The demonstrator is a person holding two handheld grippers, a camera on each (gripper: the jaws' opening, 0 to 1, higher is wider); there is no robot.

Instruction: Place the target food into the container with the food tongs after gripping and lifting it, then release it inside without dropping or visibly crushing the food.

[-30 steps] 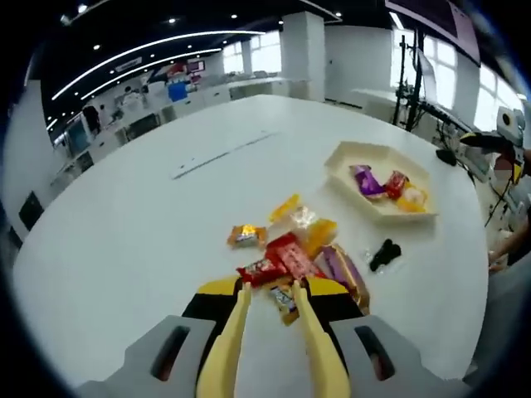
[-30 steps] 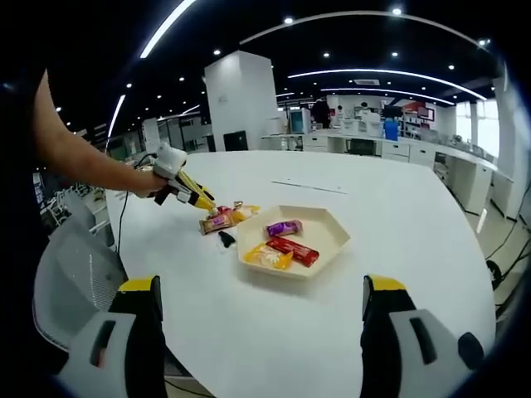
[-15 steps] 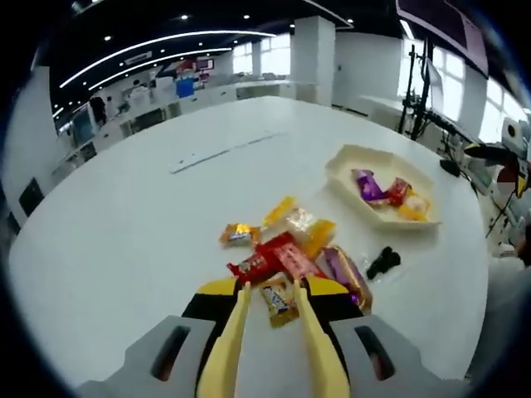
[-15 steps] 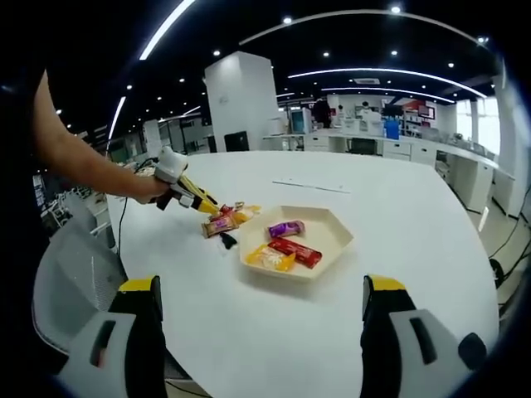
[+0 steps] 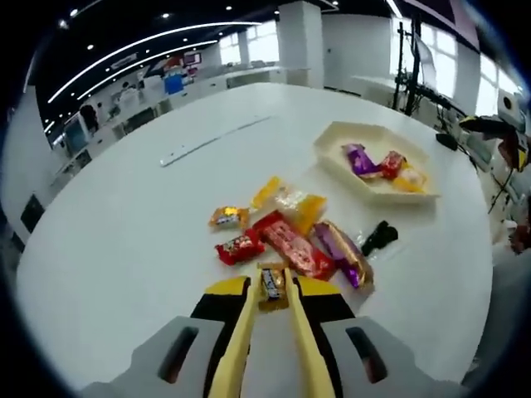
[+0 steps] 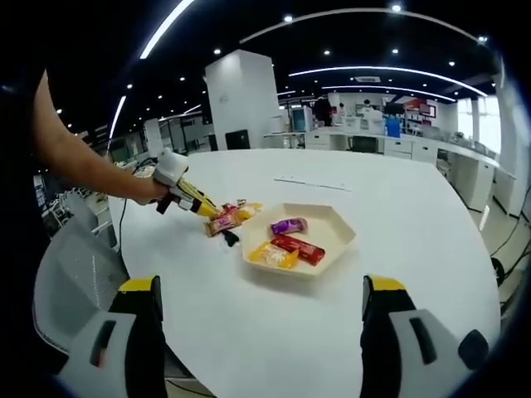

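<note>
Yellow tongs (image 5: 270, 303) pinching small gold-wrapped candy (image 5: 271, 284) at the tips, near edge of the loose pile of wrapped sweets (image 5: 290, 240); grip kept at the wrapper's near end, probably to avoid crushing. Long axis along the tongs, pointing away toward the pile. Tray (image 5: 332, 153) with three sweets well apart, beyond and right. Right gripper (image 6: 261, 332) spread wide, idle above table (image 6: 415, 249).

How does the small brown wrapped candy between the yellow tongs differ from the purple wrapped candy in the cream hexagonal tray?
The brown wrapped candy is pinched between the yellow tongs of the left gripper; the purple wrapped candy lies loose, ungripped. The brown one is outside the cream hexagonal tray, near the pile on the table; the purple one rests inside it. Both are wrapped snacks.
</note>
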